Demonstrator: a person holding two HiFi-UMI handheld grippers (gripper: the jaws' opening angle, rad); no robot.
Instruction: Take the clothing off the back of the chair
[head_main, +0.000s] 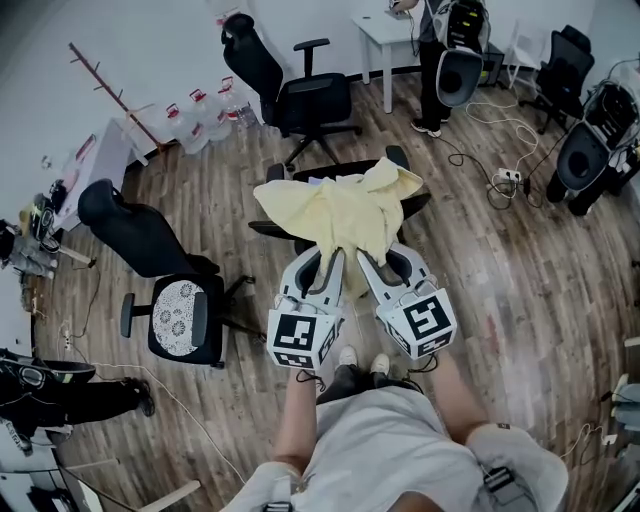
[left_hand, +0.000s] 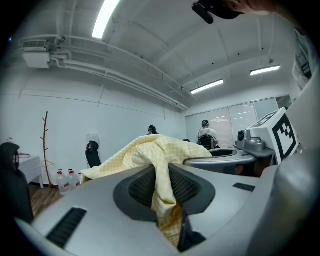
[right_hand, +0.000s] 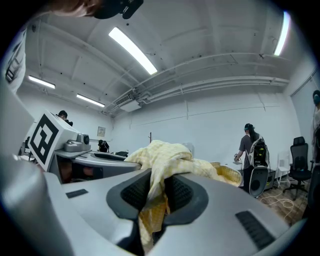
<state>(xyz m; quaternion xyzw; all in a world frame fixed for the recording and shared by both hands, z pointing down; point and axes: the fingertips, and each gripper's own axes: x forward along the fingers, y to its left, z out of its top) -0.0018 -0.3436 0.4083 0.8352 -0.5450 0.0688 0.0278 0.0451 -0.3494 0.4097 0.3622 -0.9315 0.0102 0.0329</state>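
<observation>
While the person holds both tongs out side by side, the pale yellow checked garment (head_main: 340, 208) lies spread over the back of the black office chair (head_main: 392, 156), straight ahead at 12 o'clock from the person's shoes. Whether the cloth still rests on the chair back cannot be told from above.

The left gripper (head_main: 322, 258) bites the garment's edge at about 7 o'clock. Its jaws are nearly together, and the ribbed pads press on a fold of cloth whose end hangs down behind them. The right gripper (head_main: 383, 262) has the edge at about 5 o'clock in the same way, jaws narrow and pinching a bunched fold.

From the garment, a second black chair (head_main: 300, 95) stands at 11 o'clock, and a chair with a patterned seat cushion (head_main: 178, 310) at 8 o'clock. A person (head_main: 436, 60) stands at 1 o'clock beside a white table (head_main: 378, 30).
</observation>
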